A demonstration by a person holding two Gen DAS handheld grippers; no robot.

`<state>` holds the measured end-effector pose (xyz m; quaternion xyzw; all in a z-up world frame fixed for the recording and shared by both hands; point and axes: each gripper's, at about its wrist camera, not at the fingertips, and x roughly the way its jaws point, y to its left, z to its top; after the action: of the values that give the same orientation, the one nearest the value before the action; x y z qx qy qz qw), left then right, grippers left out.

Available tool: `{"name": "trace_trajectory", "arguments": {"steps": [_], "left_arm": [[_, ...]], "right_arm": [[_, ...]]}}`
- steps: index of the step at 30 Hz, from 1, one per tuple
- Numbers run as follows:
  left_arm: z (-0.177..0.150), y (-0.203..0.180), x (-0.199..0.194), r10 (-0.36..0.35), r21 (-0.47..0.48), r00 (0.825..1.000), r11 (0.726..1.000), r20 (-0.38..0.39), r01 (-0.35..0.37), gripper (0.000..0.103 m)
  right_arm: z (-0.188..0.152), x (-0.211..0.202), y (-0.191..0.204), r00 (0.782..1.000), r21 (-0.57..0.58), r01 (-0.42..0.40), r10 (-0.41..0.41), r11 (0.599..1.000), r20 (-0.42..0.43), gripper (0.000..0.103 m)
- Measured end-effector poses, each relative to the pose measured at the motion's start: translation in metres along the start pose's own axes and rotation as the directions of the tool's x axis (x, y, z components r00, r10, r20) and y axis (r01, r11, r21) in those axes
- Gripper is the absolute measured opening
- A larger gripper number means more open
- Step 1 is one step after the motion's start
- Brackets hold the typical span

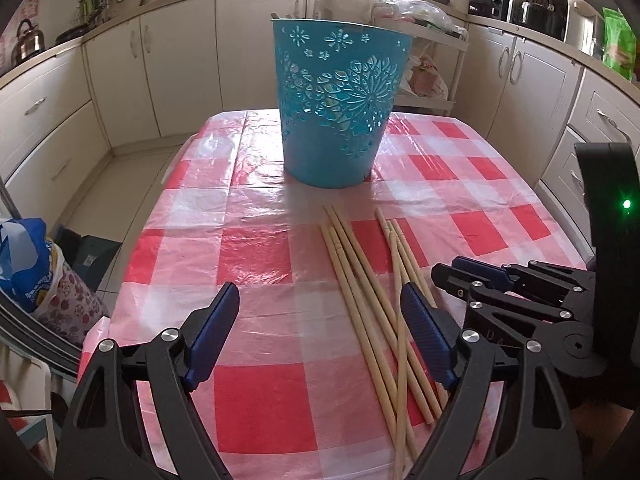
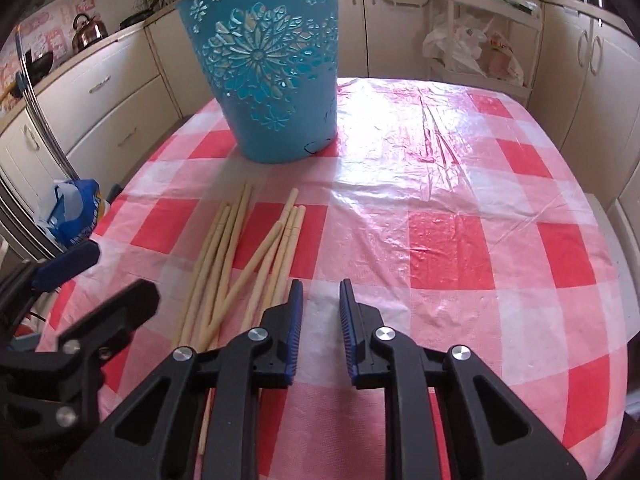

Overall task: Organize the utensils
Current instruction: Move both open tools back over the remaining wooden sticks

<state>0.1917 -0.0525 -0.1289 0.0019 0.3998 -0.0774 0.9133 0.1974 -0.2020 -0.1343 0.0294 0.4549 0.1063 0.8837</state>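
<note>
We hold our left hand-held gripper (image 1: 320, 300) spread wide above the desk (image 1: 248, 256), chopsticks (image 1: 376, 304) lying loose just ahead to its right. Our right hand-held gripper (image 2: 320, 292) hangs narrowly parted, empty, chopsticks at its left, teal basket (image 2: 272, 68) upright beyond.

A blue bucket (image 1: 334, 104) stands upright at twelve o'clock on the checked tablecloth (image 1: 248, 256). Chopsticks (image 1: 376, 300) lie loose toward five o'clock. The left gripper (image 1: 320, 320) gapes wide above the cloth, empty.
</note>
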Motion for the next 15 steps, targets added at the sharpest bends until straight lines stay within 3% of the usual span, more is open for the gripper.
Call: {"name": "trace_trajectory", "arguments": {"steps": [6,9,10,12,13,15], "left_arm": [[0.003,-0.024,0.020,-0.006,0.106,0.999,0.994,-0.035,0.010,0.076],[0.001,-0.033,0.031,-0.017,0.149,0.998,0.988,-0.065,0.026,0.050],[0.001,-0.034,0.034,-0.024,0.151,0.997,0.988,-0.076,0.035,0.028],[0.001,-0.032,0.034,-0.045,0.137,0.997,0.989,-0.071,0.054,0.019],[0.001,-0.030,0.033,-0.060,0.125,0.996,0.990,-0.065,0.068,0.009],[0.002,-0.017,0.032,-0.109,0.048,0.991,0.993,-0.074,0.112,0.006]], "right_arm": [[-0.003,-0.020,-0.032,0.998,0.110,-0.058,0.053,0.992,0.044,0.020],[-0.004,-0.024,-0.039,0.997,0.130,-0.065,0.059,0.989,0.046,0.020],[-0.005,-0.024,-0.040,0.997,0.133,-0.067,0.062,0.989,0.043,0.020],[-0.005,-0.023,-0.039,0.997,0.140,-0.075,0.070,0.987,0.039,0.020],[-0.006,-0.022,-0.038,0.997,0.142,-0.080,0.075,0.987,0.036,0.020],[-0.006,-0.020,-0.035,0.996,0.133,-0.087,0.083,0.987,0.029,0.020]]}}
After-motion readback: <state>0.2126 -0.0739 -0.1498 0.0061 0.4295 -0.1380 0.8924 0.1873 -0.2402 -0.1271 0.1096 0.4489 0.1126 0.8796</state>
